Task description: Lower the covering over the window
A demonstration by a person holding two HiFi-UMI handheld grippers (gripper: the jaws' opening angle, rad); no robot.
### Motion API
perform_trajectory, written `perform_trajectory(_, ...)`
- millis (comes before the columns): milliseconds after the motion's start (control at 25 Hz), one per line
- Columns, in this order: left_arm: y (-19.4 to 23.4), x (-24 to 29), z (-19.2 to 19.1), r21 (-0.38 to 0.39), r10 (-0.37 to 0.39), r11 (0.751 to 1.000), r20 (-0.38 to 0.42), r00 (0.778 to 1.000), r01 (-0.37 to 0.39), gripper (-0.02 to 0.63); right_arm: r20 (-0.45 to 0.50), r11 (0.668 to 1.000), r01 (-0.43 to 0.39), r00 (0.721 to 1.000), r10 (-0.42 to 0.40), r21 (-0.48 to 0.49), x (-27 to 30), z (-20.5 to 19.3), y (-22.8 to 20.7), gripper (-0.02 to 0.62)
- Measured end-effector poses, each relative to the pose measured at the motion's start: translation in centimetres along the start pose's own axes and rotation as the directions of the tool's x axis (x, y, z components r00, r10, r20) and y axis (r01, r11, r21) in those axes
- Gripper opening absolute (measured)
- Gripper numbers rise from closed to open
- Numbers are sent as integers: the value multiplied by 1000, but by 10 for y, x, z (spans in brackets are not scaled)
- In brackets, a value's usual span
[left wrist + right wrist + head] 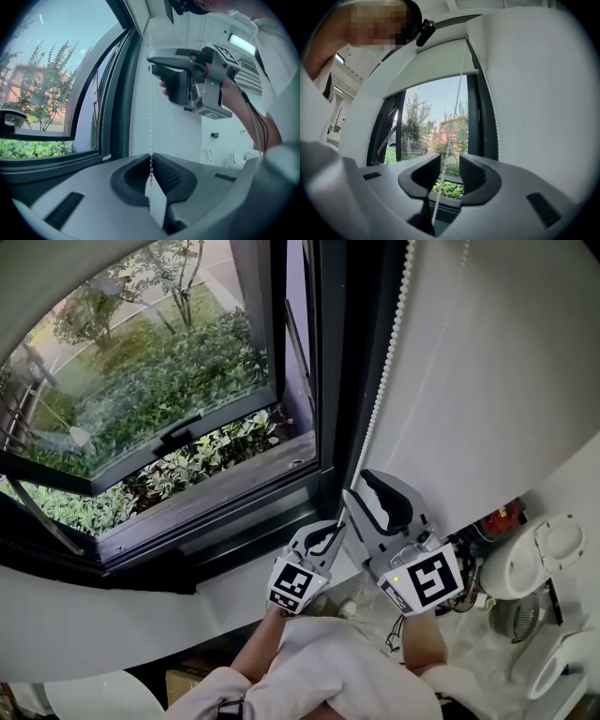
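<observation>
A white bead chain (384, 381) hangs beside the dark-framed window (323, 381). In the left gripper view my left gripper (151, 164) is shut on this chain (151, 117), which runs straight up from the pads. My right gripper (157, 70) is higher up on the same strand. In the right gripper view its jaws (450, 168) stand apart, with the chain (446, 159) passing loosely between them, untouched by the pads. The white roller blind (436, 63) is rolled high, its bottom bar near the window's top. In the head view both grippers, left (330, 532) and right (364, 491), sit close together at the chain's lower end.
The window's sash (141, 418) is tilted outward over green bushes. A white wall (506, 362) stands to the right of the frame. White appliances and cables (539, 563) crowd the lower right. A second strand of chain (490, 98) hangs along the frame's right edge.
</observation>
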State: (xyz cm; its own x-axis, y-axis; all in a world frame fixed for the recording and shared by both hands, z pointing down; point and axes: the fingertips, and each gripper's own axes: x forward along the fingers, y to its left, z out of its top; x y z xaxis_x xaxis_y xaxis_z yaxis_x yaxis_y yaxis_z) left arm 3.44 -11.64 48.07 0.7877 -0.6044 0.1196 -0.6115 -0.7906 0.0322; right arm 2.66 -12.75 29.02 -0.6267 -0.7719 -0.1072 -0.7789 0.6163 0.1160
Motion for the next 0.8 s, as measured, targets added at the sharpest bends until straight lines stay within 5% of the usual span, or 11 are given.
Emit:
perform_trajectory(200,-1,0,0,6,-1,1000,-2,1000,1,21,54,1000,-25,998,25,11,8,24,-2,105)
perform_trajectory(320,-2,1,0,8,-1,1000,0,1000,1,21,69,999,-31,997,29,29,11,26,0,17)
perform_trajectory(480,0,-3,-2,-8,-1,1000,7,1000,1,21,109,993,-37,994,25,109,10,22,2,1)
perform_trajectory(800,-3,-4,-34,-40,-7,999,-58,998,5,21,52,993,-35,998,29,116,11,-11,9,-3)
